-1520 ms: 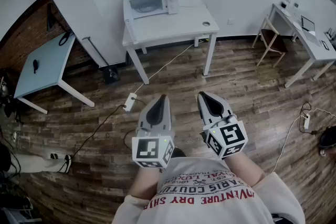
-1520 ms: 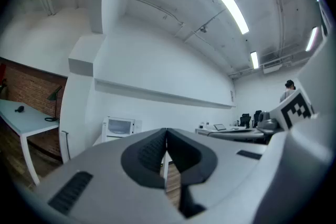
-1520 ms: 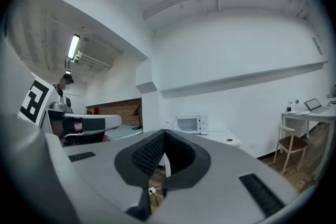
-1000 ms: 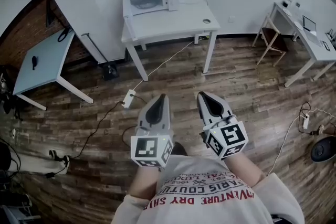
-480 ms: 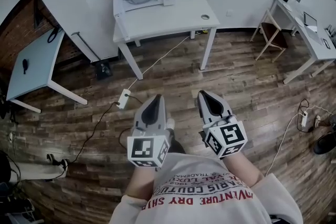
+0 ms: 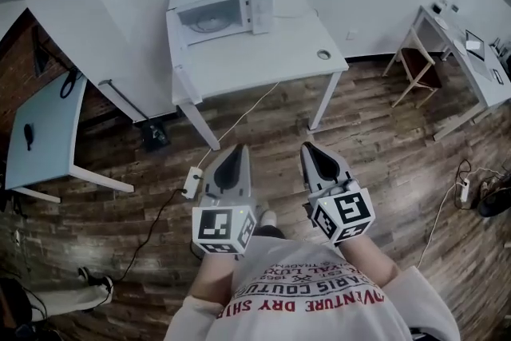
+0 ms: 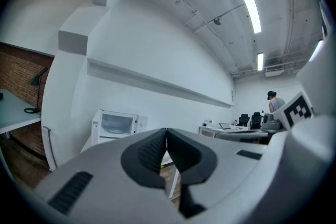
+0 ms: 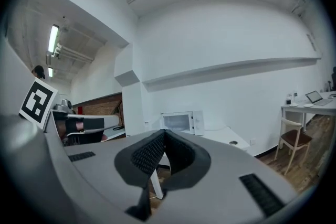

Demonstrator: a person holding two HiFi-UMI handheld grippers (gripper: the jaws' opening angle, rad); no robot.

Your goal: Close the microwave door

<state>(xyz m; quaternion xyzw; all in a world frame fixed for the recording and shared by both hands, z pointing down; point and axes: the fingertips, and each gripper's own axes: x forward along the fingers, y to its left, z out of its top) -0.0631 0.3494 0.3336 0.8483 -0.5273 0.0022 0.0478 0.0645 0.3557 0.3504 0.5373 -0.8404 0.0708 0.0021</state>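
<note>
A white microwave (image 6: 215,14) stands at the back left of a white table (image 6: 263,52). Its cavity shows, and its door (image 6: 180,64) is swung out along the table's left side. The microwave (image 7: 118,124) appears small and far beyond the left jaws, and likewise the microwave (image 8: 178,121) in the right gripper view. My left gripper (image 6: 234,149) and right gripper (image 6: 310,148) are held side by side over the wooden floor, well short of the table. Both are shut, pads together, with nothing between them.
A small round object (image 6: 323,55) lies near the table's right front corner. A cable runs from the table to a power strip (image 6: 190,182) on the floor. A light blue table (image 6: 44,120) stands at left, a chair (image 6: 409,60) and desk (image 6: 471,52) at right.
The view has moved closer to the white table, so the microwave looks larger and nearer. Both grippers have stayed shut and in the same place before the body.
</note>
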